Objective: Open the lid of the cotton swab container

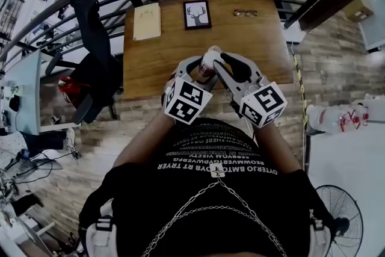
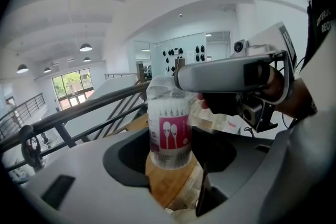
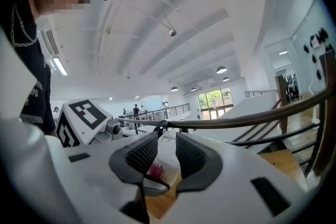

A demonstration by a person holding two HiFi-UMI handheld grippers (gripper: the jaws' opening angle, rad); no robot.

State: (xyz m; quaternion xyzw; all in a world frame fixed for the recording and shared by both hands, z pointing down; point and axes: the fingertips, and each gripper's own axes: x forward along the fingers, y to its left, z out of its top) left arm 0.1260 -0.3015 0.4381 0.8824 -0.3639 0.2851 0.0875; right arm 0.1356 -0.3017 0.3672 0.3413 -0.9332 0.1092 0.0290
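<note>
Between my left tongs (image 2: pixel 170 157) the cotton swab container (image 2: pixel 169 123) sits clamped steady, so that my right tongs (image 3: pixel 167 157), clenched on its lid (image 1: pixel 210 57), can pull it off.

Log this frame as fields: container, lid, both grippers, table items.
container: cotton swab container, clear with a pink label, held in the air over the table
lid: lid appears to be on
left gripper: left gripper clamped on the container body
right gripper: right gripper closed on the lid
table items: framed deer picture, glasses, tan booklet
</note>
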